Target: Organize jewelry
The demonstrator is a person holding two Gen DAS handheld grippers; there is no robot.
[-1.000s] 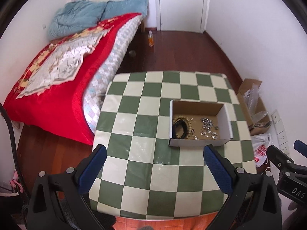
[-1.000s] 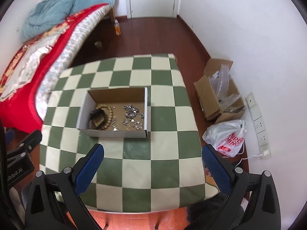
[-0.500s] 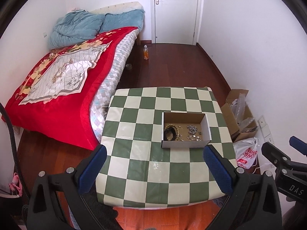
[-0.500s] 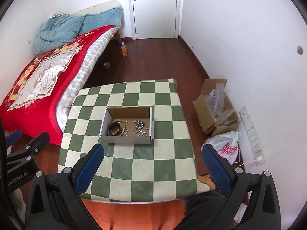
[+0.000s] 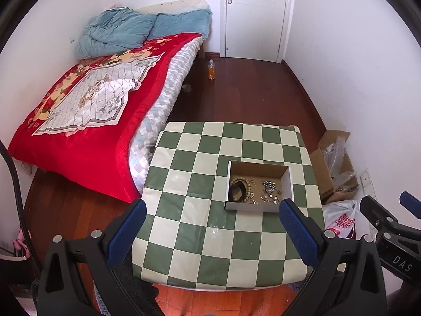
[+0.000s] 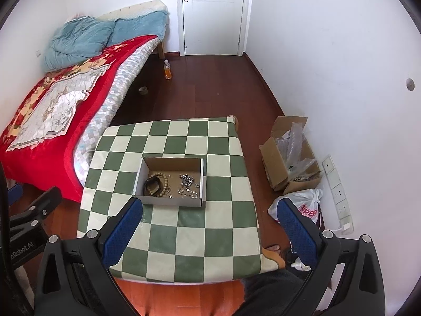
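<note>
Both claws drawn higher, left claw (image 5: 211, 225) and right claw (image 6: 210, 226) wide, empty, cardboard box (image 6: 168, 200) smaller below

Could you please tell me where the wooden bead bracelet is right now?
In both wrist views the tan wooden bead bracelet lies in the left half of the shallow cardboard box on the green-and-cream checkered table, encircling a dark band, left of the silver trinkets.

— What lies beyond the checkered tablecloth (image 5: 210, 226)?

— A bed (image 5: 86, 110) at nine to ten o'clock, under a red quilt, with a blue duvet (image 5: 115, 34) bunched at its head near eleven.

— And straight ahead?

— A white door (image 6: 214, 13) at twelve, shut, and an orange bottle (image 6: 167, 70) on the wooden floor beside the bed's corner.

— To the side?

— At three o'clock, an open carton of plastic wrap (image 6: 289, 155) by the wall, a white shopping bag (image 6: 302, 205) just below it, and a power strip (image 6: 338, 192).
</note>
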